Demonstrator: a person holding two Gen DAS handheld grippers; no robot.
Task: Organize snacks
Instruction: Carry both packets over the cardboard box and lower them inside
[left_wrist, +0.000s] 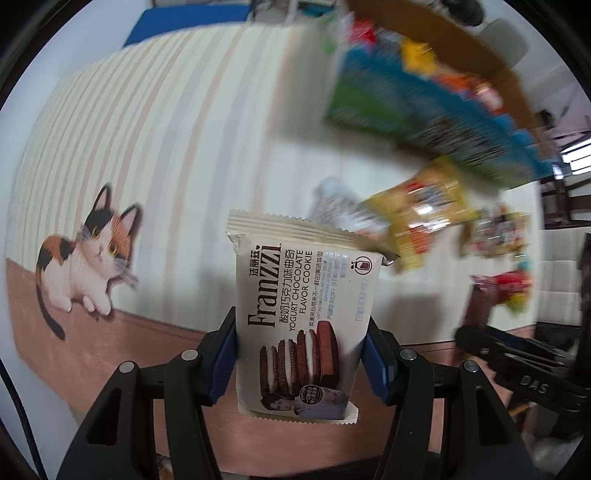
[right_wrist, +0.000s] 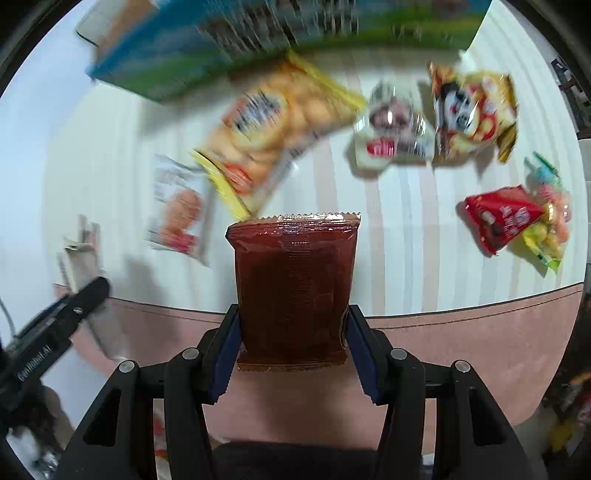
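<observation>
Home table, cat tablecloth (left_wrist: 155, 155), scattered snacks (right_wrist: 280, 122)

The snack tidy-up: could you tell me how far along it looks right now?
Done: some packets already sit in the cardboard box. In hand: the left gripper clamps a Franzzi cookie pack; the right gripper clamps a dark red packet. Left: the yellow biscuit bag and several other packets on the tablecloth.

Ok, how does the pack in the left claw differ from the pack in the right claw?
The Franzzi cookie pack is cream-white with printed lettering and a picture of sandwich cookies; the dark red pack shows a plain side with no readable print. The Franzzi pack's top seal is bent over; the red pack's stands straight. Both are small sealed packs, held upright by their sides, one in the left claw, one in the right claw.
</observation>
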